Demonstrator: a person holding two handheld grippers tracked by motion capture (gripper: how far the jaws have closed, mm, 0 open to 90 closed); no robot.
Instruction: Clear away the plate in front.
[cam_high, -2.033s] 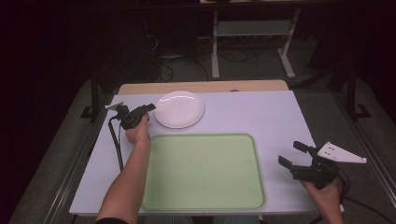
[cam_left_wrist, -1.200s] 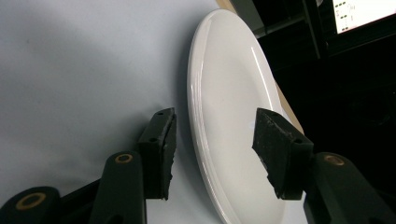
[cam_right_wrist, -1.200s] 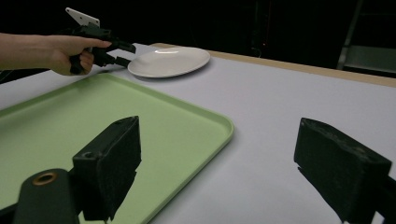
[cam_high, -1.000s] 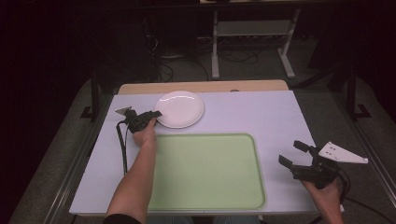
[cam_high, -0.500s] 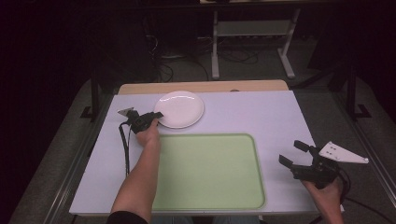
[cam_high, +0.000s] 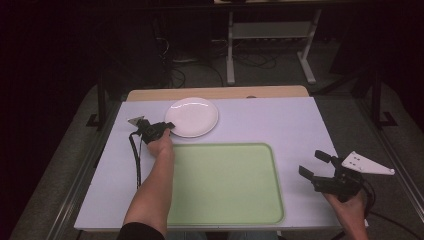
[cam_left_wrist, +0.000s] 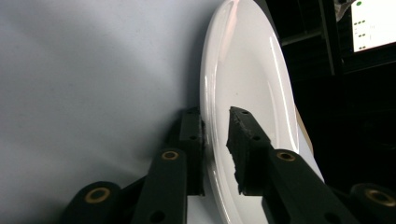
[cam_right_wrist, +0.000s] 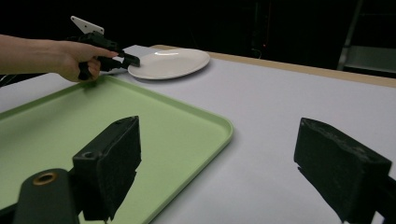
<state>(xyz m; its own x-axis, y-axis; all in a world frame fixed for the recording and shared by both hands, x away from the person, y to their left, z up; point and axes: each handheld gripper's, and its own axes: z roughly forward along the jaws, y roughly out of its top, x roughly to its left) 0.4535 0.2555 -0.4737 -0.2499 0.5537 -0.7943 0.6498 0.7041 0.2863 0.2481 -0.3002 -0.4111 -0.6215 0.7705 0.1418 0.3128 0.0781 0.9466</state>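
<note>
Plate (cam_high: 192, 116) sitting at the far side of the table (cam_high: 300, 125), just beyond the green tray (cam_high: 225, 185), white and glossy. Left gripper (cam_high: 167, 125) straddling its near-left rim, 1 jaw under the lip, 1 over, a sliver of gap showing in the left gripper view, so not clamping yet. Looking rigid, glazed, probably slippery and breakable; thin rim offering the only purchase, so needing a firm, level pinch well onto the lip. Right gripper (cam_high: 316, 165) hovering at the table's right edge, beside the tray, jaws spread wide, carrying nothing.
</note>
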